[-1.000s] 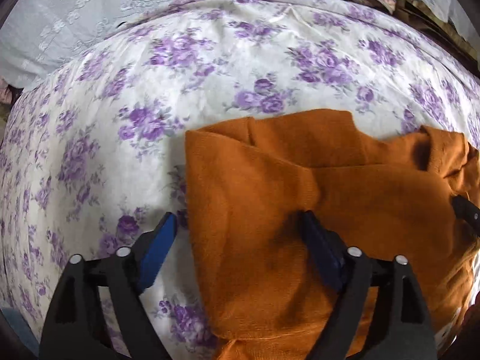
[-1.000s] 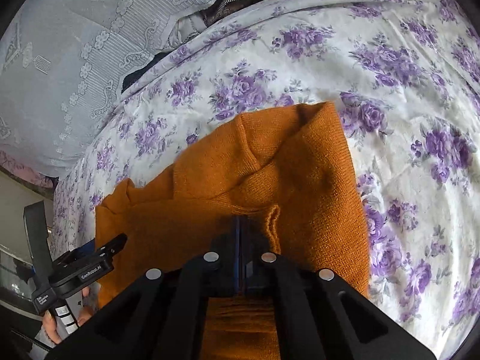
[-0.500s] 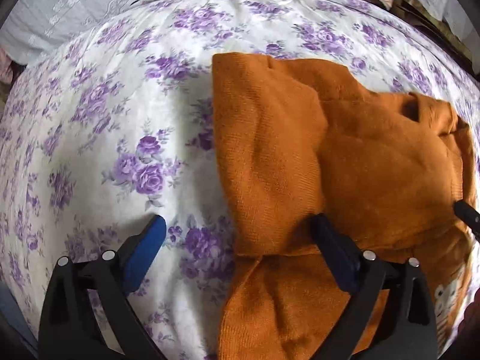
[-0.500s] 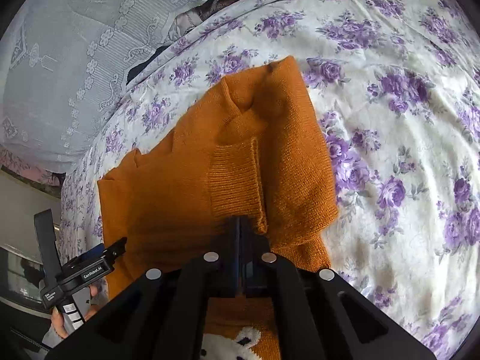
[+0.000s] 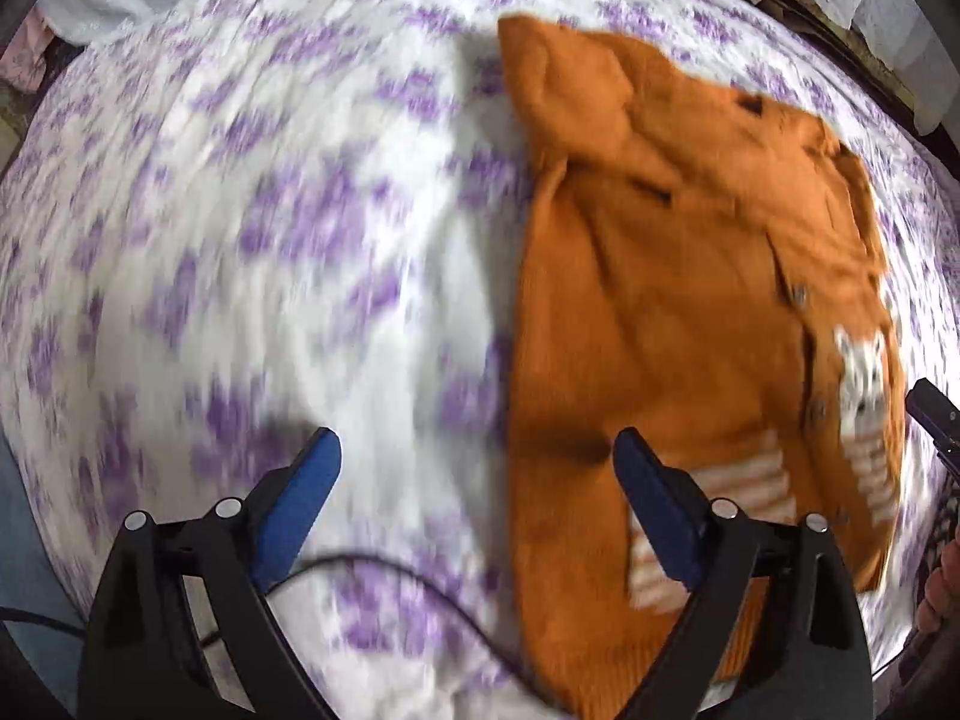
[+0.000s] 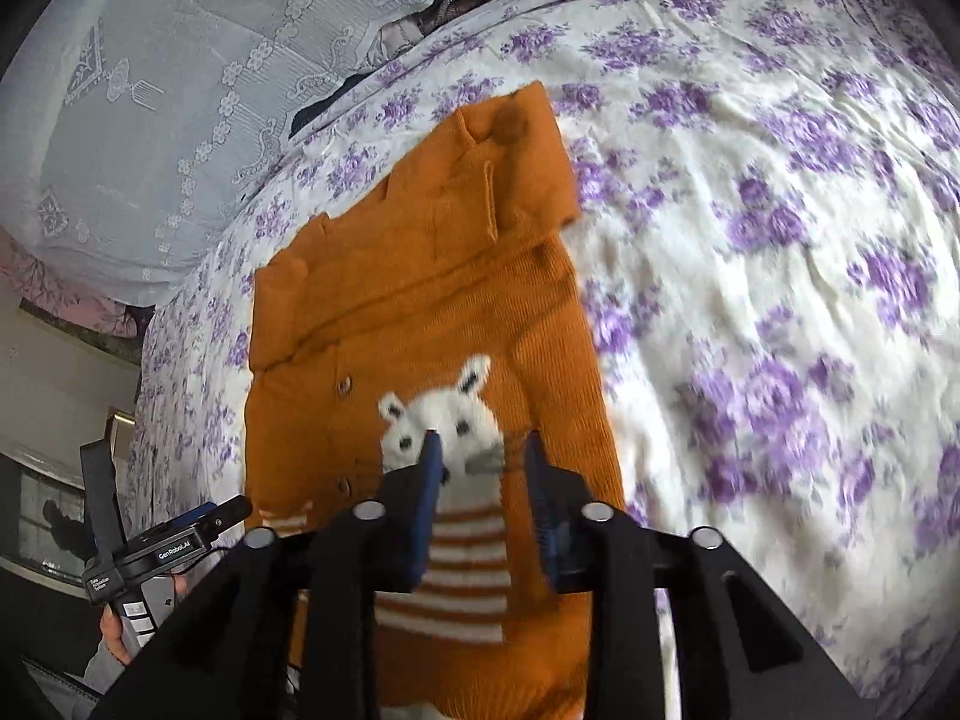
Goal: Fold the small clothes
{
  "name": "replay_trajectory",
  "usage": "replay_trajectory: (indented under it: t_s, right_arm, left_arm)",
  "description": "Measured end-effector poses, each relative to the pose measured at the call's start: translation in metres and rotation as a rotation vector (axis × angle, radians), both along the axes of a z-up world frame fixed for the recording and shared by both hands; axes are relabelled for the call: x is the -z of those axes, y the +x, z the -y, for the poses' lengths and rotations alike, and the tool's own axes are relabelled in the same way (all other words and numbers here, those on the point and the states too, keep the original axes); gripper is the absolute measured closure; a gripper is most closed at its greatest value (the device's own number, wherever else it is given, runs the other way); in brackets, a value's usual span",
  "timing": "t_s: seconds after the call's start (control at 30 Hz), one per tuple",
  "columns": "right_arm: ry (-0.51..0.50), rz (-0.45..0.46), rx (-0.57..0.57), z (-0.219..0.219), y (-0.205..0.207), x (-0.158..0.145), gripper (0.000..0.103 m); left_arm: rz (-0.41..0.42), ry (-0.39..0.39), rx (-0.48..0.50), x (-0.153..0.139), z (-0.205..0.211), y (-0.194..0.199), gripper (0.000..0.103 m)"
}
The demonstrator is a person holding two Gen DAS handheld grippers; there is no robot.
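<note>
A small orange knit cardigan (image 6: 420, 300) with a white rabbit face (image 6: 444, 414) and white stripes lies flat on the floral bedsheet (image 6: 780, 240). Its sleeves are folded in across the top. It also shows in the left wrist view (image 5: 678, 324), blurred. My right gripper (image 6: 483, 450) is partly open and empty, just above the rabbit patch. My left gripper (image 5: 477, 456) is wide open and empty above the cardigan's left edge, its right finger over the knit. The left gripper also shows in the right wrist view (image 6: 228, 510) at the lower left.
The bed is covered by a white sheet with purple flowers (image 5: 270, 240). A white lace cover (image 6: 180, 90) and some bunched clothes (image 6: 444, 6) lie at the far side. A black cable (image 5: 420, 582) runs under my left gripper.
My right gripper has let go of the folded sleeve, opened and pulled back toward the hem. Both grippers have drawn back, so more of the cardigan and its rabbit front shows.
</note>
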State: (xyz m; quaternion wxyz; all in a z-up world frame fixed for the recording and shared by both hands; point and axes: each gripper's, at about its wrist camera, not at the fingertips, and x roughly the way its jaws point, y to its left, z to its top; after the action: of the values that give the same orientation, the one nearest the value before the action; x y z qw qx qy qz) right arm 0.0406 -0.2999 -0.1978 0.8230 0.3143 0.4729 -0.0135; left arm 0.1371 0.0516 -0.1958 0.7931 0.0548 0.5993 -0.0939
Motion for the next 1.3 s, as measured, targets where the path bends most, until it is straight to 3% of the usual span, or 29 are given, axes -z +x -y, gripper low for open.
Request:
replay_trajectory:
  t_s: [0.17,0.4,0.7,0.8,0.9,0.93,1.03,1.3]
  right_arm:
    - [0.026,-0.015,-0.006,0.003,-0.035,0.005,0.068]
    - [0.05,-0.016,0.028,0.017,-0.065,0.005,0.065]
    - [0.071,-0.021,0.14,0.021,-0.105,0.007,0.063]
    - [0.077,-0.028,0.157,0.018,-0.113,0.007,0.062]
    - [0.093,-0.029,0.16,0.017,-0.111,0.011,0.059]
    - [0.095,-0.033,0.158,0.016,-0.108,0.013,0.059]
    - [0.111,-0.044,0.131,0.013,-0.097,0.018,0.058]
    - [0.164,-0.077,0.055,0.015,-0.084,0.036,0.055]
  left_arm:
    - [-0.046,-0.008,-0.023,0.009,-0.009,-0.043,0.014]
    - [-0.065,-0.056,-0.039,0.004,-0.012,-0.061,0.014]
    - [-0.181,-0.26,0.041,0.023,-0.002,-0.054,0.014]
    - [-0.158,-0.239,0.09,0.028,0.008,-0.063,0.013]
    - [-0.159,-0.35,0.119,0.021,0.003,-0.067,0.016]
    - [-0.156,-0.367,0.124,0.019,0.002,-0.067,0.023]
    - [-0.156,-0.357,0.107,0.02,-0.005,-0.07,0.027]
    - [-0.168,-0.318,0.027,0.025,0.018,-0.066,0.026]
